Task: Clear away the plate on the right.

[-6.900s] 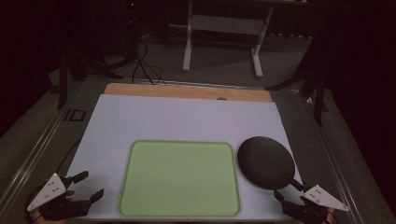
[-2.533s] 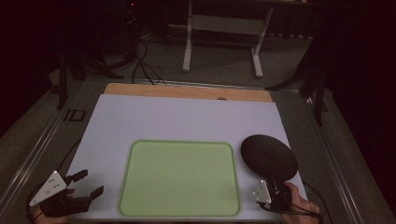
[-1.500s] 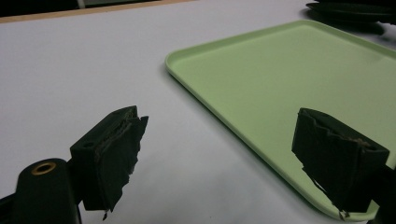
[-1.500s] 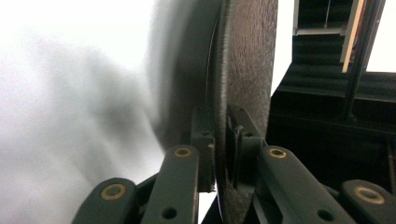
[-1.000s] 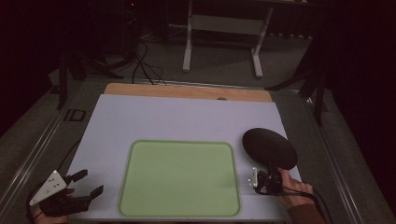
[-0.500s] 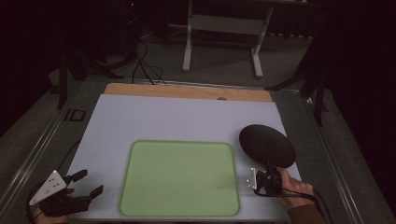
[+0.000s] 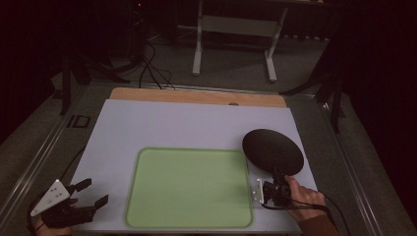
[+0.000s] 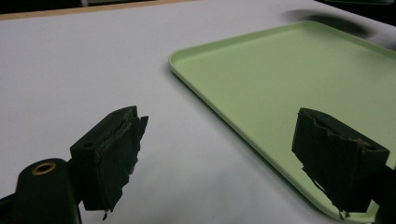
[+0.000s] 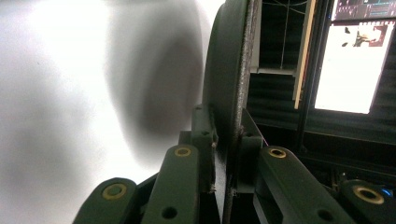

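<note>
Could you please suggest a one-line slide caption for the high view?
Right gripper clamps the rim of a black plate beside a green tray; left gripper waits open.

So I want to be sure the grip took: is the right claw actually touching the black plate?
Touching. In the right gripper view the right claw is shut on the black plate, both pads pressed against its rim with no gap.

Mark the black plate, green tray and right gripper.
black plate (image 7: 273,151), high view, centre of its dark face.
green tray (image 7: 189,187), high view, bare middle of its floor.
right gripper (image 7: 276,180), high view, jaws clamped on the plate's near rim.
</note>
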### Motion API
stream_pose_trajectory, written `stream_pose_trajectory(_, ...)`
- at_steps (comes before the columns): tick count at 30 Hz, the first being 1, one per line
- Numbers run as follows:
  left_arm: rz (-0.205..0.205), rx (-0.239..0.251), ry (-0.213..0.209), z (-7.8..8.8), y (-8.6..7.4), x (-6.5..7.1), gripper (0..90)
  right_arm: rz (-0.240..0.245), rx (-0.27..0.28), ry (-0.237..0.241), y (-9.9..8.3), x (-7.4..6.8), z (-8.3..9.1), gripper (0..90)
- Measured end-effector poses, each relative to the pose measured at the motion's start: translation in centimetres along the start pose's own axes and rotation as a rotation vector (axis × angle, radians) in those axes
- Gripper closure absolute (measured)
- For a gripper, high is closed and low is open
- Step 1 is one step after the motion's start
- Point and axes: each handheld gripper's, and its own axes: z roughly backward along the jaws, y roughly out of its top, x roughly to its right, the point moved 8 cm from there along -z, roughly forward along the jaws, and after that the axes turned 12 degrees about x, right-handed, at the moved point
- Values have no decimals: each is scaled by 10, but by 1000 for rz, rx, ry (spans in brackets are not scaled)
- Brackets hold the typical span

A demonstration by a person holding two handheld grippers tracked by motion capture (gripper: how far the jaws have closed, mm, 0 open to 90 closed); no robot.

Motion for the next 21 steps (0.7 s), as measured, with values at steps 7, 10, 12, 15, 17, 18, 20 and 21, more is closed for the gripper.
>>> stream_pose_trajectory(7,3,4,4,0,0,0,157,13,15,-4,7,0,3,825)
stream_pose_trajectory(10,3,4,5,0,0,-1,157,20,23,-8,10,1,4,825)
stream_pose_trajectory(12,4,5,5,0,0,-1,156,22,28,-9,12,1,5,825)
stream_pose_trajectory(15,7,8,6,0,1,-1,156,26,37,-10,16,2,6,824)
stream_pose_trajectory(17,7,9,6,0,1,-1,156,29,43,-14,19,3,6,824)
stream_pose_trajectory(18,7,10,6,0,1,-1,156,34,49,-14,20,3,6,821)
stream_pose_trajectory(20,9,12,8,0,1,-1,156,33,49,-15,22,3,7,820)
stream_pose_trajectory(21,10,13,8,0,1,-1,156,38,54,-14,23,3,7,817)
